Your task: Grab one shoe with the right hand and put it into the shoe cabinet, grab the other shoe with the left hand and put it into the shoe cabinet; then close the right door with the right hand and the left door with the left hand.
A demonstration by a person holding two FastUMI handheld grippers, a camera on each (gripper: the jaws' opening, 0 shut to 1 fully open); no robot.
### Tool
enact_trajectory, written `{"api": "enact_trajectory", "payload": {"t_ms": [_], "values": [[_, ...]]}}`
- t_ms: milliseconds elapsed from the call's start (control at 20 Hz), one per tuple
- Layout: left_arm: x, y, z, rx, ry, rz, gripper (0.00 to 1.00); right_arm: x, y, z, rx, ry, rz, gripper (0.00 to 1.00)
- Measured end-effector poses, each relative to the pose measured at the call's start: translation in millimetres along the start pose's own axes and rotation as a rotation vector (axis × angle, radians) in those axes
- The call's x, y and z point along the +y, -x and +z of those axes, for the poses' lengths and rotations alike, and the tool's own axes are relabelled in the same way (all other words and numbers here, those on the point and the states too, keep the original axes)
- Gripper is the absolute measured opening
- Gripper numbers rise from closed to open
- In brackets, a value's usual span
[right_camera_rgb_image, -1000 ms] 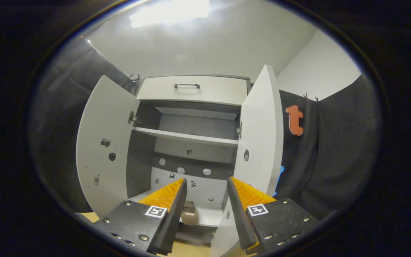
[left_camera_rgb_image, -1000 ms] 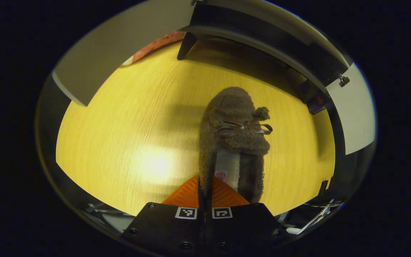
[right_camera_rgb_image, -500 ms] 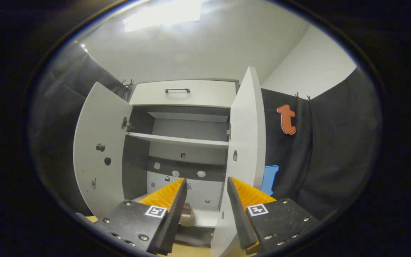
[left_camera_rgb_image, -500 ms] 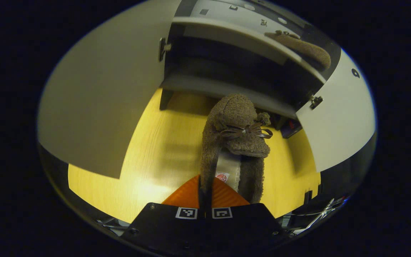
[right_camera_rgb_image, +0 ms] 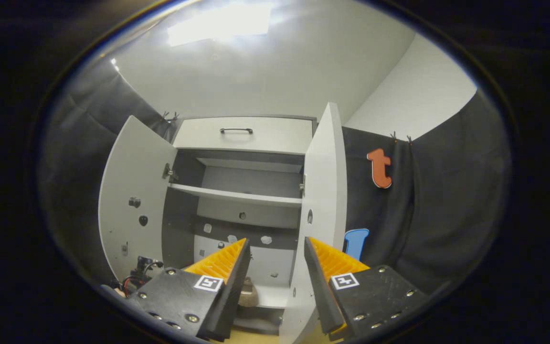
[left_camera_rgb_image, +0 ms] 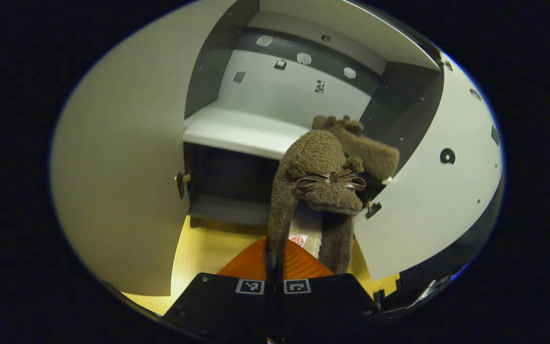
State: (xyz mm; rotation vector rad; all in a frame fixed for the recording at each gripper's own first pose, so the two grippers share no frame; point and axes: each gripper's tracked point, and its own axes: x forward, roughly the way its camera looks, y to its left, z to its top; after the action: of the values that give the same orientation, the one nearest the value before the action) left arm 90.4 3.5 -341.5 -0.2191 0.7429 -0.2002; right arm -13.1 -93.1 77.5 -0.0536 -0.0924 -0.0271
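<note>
My left gripper is shut on the heel rim of a brown fuzzy slipper with a bow. It holds the slipper in the air, toe pointing at the open shoe cabinet's bottom shelf. The other brown slipper lies on the right part of that shelf, close beyond the held one. In the right gripper view my right gripper stands open with nothing between its fingers, some way back from the cabinet. The shelved slipper peeks out low between its fingers.
Both white doors stand wide open: the left door and the right door. A drawer with a handle tops the cabinet. Wooden floor lies below. A small dark device with wires shows at lower left.
My left gripper has lifted the slipper from above the floor and carried it up to the cabinet's bottom shelf. The right gripper, still open, has drifted slightly to the right.
</note>
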Motion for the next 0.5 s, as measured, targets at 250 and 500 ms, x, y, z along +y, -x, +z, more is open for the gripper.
{"api": "enact_trajectory", "payload": {"t_ms": [250, 500], "values": [[-1.5, -22.2, 67.0, -0.077, 0.006, 0.015, 0.01, -5.0, 12.9, 11.0, -0.033, 0.007, -0.013, 0.65], [9.7, -47.0, 113.5, -0.101, 0.012, 0.059, 0.01, -18.3, 26.0, 20.1, -0.06, 0.046, -0.056, 0.68]]}}
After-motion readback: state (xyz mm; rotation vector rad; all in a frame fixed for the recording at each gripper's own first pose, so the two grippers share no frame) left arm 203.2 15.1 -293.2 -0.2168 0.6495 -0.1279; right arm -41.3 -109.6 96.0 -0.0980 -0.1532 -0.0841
